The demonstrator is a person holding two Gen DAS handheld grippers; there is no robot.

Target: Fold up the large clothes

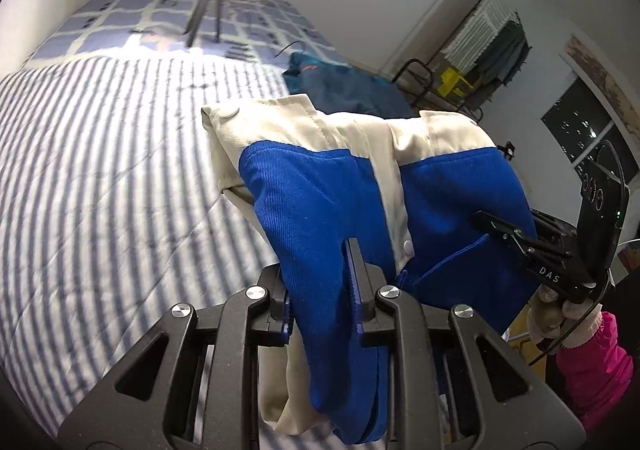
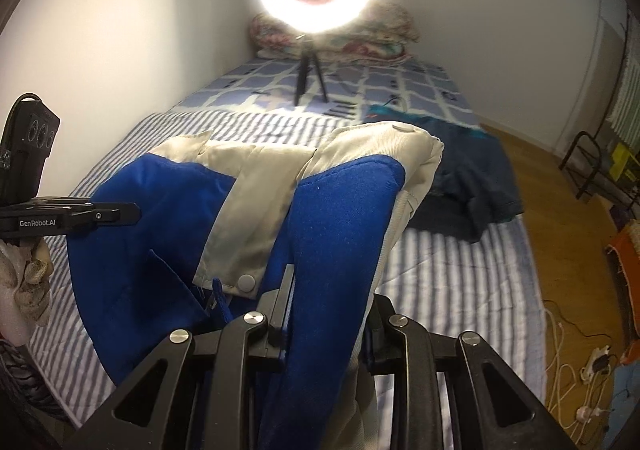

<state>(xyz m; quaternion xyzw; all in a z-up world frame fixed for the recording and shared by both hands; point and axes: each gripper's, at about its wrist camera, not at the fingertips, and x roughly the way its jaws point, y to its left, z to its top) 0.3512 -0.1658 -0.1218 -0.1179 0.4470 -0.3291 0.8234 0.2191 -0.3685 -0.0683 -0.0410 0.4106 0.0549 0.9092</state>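
A blue and cream jacket hangs between my two grippers above the striped bed. My left gripper is shut on a blue fold at one side of it. My right gripper is shut on the blue fabric of the jacket at the other side. The right gripper also shows in the left wrist view, and the left gripper shows in the right wrist view, both holding the jacket raised. The jacket's lower part is hidden behind the grippers.
A dark blue garment lies crumpled on the bed's right side. A ring light on a small tripod stands near the pillows. A clothes rack and wooden floor are to the right, with cables.
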